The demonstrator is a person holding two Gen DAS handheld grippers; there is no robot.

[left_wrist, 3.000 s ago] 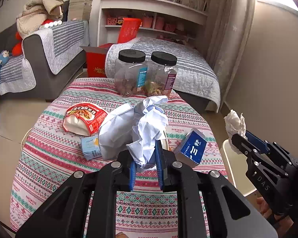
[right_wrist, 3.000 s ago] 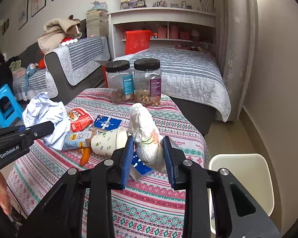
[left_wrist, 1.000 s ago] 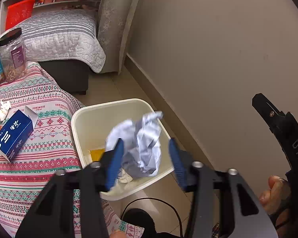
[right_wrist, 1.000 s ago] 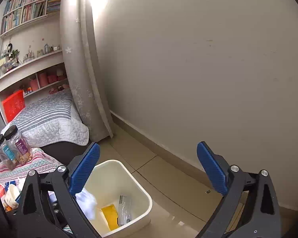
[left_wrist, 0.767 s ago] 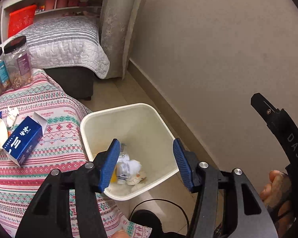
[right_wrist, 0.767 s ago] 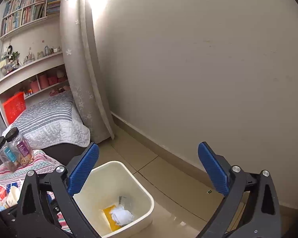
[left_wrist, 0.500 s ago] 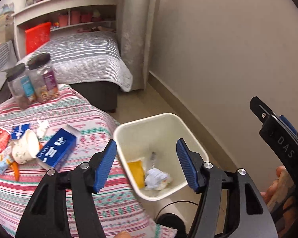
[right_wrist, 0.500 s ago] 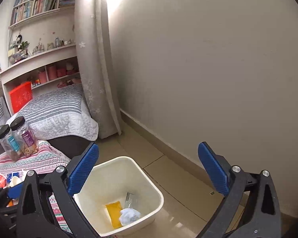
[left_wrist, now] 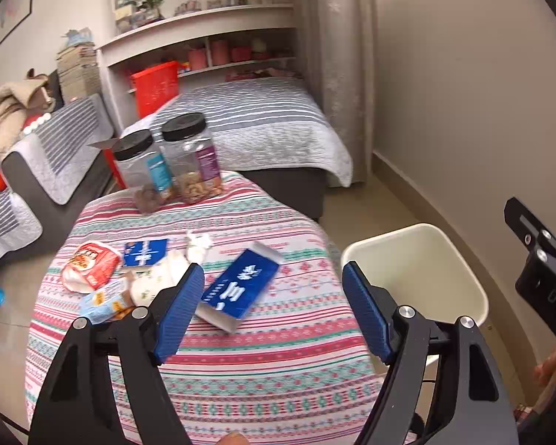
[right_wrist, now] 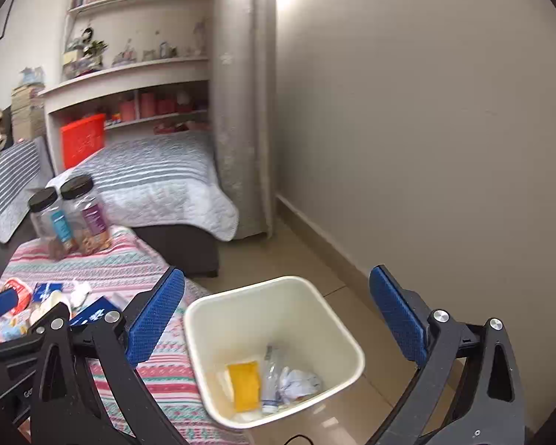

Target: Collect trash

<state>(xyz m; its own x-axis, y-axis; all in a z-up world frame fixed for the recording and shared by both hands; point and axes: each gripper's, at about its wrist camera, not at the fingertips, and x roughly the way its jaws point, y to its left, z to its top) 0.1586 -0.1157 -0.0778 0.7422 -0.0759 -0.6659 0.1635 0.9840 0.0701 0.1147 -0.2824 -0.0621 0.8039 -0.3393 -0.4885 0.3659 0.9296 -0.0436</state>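
Figure: return leg between drops. My left hand-held gripper (left_wrist: 274,296) has just been opening and its jaws stand wide with nothing between them, aimed at the bench (left_wrist: 241,378); my right hand-held gripper (right_wrist: 278,313) is likewise spread and empty, above the cream bin (right_wrist: 346,337) on the floor to the right of the bench. The bin holds a crumpled paper ball (right_wrist: 300,380), a yellow packet (right_wrist: 244,383) and a clear wrapper (right_wrist: 270,371). Trash left on the bench: a blue carton (left_wrist: 241,285) with white characters I cannot read for blur, a flat blue pack (left_wrist: 144,251), a red-and-white snack bag (left_wrist: 89,265), a paper cup (left_wrist: 155,282) and a small tissue (left_wrist: 198,244). The 2 black-lidded jars (left_wrist: 170,163) at the far edge look like keepers. I judge the next move to be a reach to the blue carton, the nearest piece. The right tool's body shows "DAS".
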